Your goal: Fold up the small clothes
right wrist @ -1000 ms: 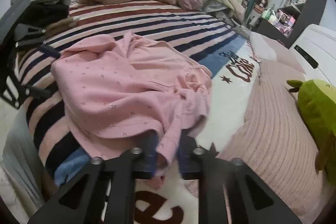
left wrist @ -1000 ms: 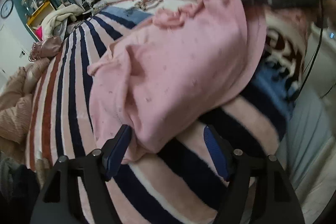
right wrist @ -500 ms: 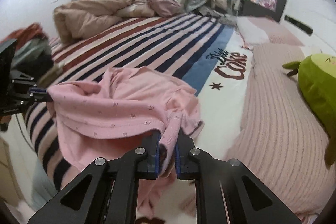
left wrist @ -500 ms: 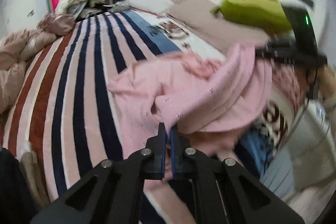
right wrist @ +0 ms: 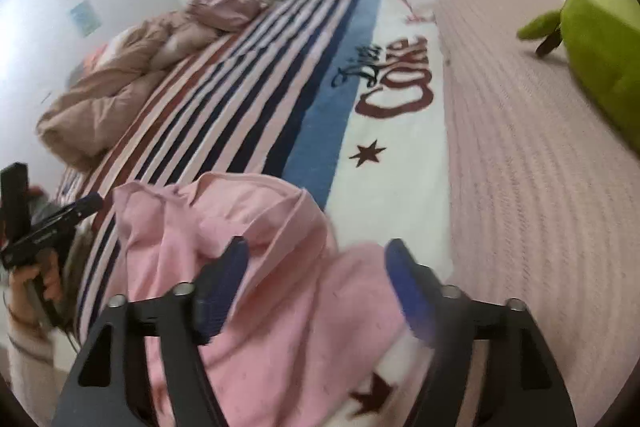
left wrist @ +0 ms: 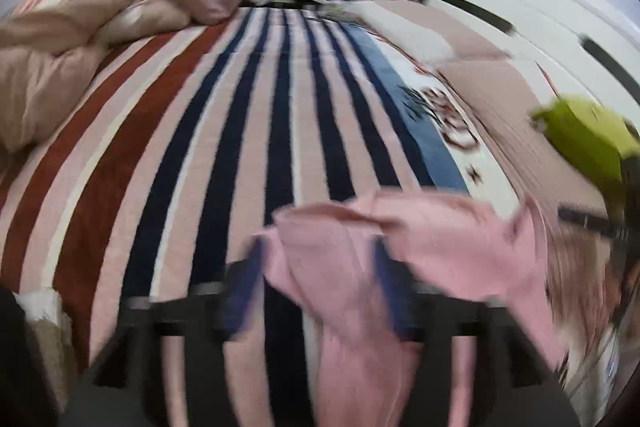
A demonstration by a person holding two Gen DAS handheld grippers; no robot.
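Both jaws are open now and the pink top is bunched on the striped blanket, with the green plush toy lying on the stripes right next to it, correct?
Not quite. The green plush toy lies on the ribbed pink cover, well apart from the pink top, as the right wrist view shows. The rest holds: both the left gripper and the right gripper have their jaws open, and the top is bunched on the striped blanket.

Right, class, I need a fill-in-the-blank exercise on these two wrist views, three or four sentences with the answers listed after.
1. The garment lying between the gripper fingers is ____ in colour.
2. The right gripper has its jaws ____, with nothing clamped.
3. The plush toy at the far right of the bed is ____.
4. The blanket under the garment has a pattern of ____.

Missing words: pink; open; green; stripes
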